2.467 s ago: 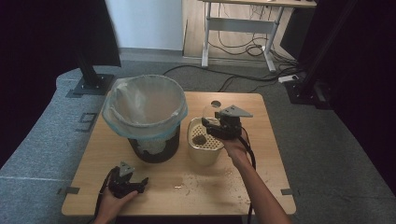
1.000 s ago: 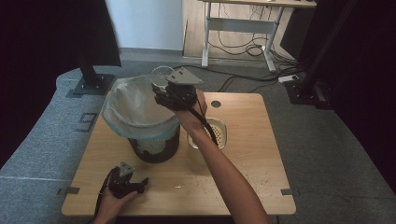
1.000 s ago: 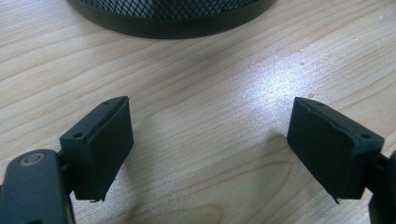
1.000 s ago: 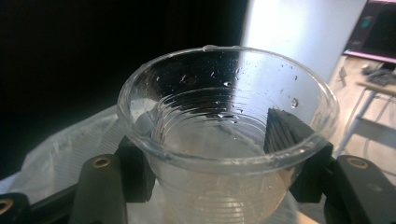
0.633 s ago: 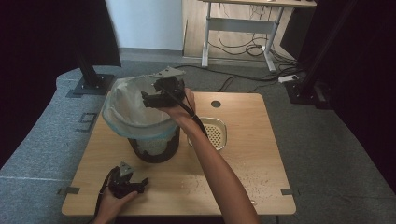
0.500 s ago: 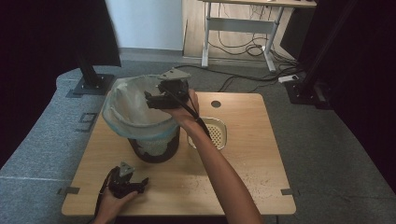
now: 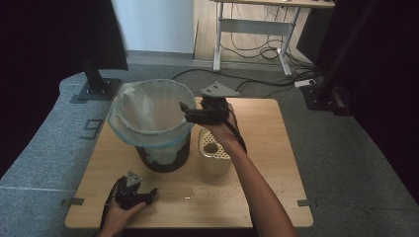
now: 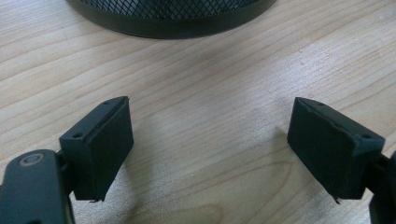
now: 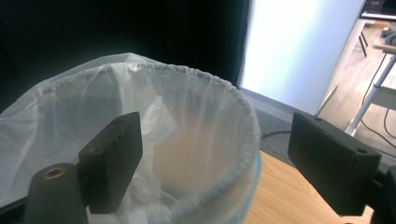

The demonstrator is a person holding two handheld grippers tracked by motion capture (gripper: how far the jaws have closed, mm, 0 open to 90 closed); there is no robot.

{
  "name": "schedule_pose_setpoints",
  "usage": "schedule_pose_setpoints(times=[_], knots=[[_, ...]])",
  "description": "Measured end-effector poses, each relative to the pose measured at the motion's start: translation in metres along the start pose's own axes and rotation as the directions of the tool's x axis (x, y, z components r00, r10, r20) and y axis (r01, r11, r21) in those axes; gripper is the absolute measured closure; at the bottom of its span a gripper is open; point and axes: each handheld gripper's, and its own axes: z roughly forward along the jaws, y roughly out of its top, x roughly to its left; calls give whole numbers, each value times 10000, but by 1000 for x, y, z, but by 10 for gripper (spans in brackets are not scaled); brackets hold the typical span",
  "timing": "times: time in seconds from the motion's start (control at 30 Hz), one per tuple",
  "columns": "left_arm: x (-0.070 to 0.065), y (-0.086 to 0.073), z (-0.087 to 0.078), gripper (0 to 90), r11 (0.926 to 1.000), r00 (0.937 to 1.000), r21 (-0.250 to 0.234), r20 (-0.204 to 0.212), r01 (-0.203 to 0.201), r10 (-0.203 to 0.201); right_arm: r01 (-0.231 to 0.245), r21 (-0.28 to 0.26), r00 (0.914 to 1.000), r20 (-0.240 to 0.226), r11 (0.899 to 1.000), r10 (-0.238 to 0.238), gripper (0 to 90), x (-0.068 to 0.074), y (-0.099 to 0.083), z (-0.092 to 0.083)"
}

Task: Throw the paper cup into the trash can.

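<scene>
Tongs on the right hang with jaws spread wide and nothing between them, held in the air at the right rim of the lined bin; in the right gripper view the jaws frame the bin's white liner without touching it. Left tongs rest low on the wooden worktop near its front left corner, jaws likewise wide apart and empty (bare wood lies between them in the left gripper view), pointing at the bin's black mesh base. A cream container with something dark inside stands just right of the bin, under the right forearm. No readable writing or labels.
</scene>
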Motion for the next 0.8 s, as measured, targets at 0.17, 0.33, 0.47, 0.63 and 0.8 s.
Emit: schedule_pose_setpoints(times=[0.17,0.33,0.47,0.63,0.8], knots=[[0,0,0,140,10000,10000,-13,-4,-1,1,206,-472,9995,-214,9987,-216,180,-9,-18,-28],[0,0,0,140,10000,10000,-10,-17,-16,16,171,-606,9998,-117,9980,-178,192,-18,-48,-52],[0,0,0,140,10000,10000,-5,-15,-20,20,-10,-425,9999,165,9991,17,203,-29,-81,-65],[0,0,0,140,10000,10000,-2,-17,-25,25,-307,-298,9977,597,9991,325,210,-39,-114,-75],[0,0,0,140,10000,10000,0,-21,-43,43,-390,-347,9951,891,9986,420,212,-43,-140,-90]])
